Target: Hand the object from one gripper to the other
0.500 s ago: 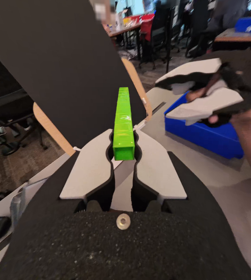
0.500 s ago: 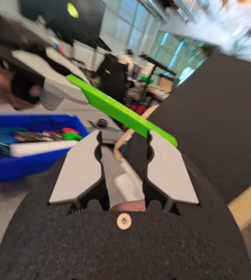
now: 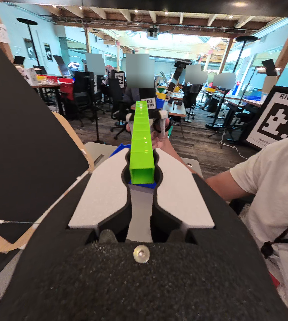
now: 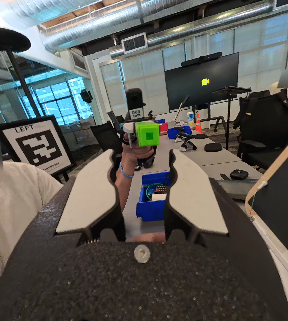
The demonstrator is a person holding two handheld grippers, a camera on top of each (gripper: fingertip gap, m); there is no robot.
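Left gripper [image 3: 141, 166] clamps green bar [image 3: 141, 139]; right gripper [image 4: 141, 161] spread, empty, above blue bin [image 4: 150, 211] on counter [image 4: 214, 159].
Since the earlier frame, the grippers have swung to face each other, bar end-on.

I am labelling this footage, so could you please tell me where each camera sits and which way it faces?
Left wrist view: sits on the left tool, facing along the green bar it grips toward the right tool; a forearm and white shirt show.
Right wrist view: sits on the open right tool, facing the left tool, hand and bar end-on.
Shared: the bar, both tools, the blue bin.
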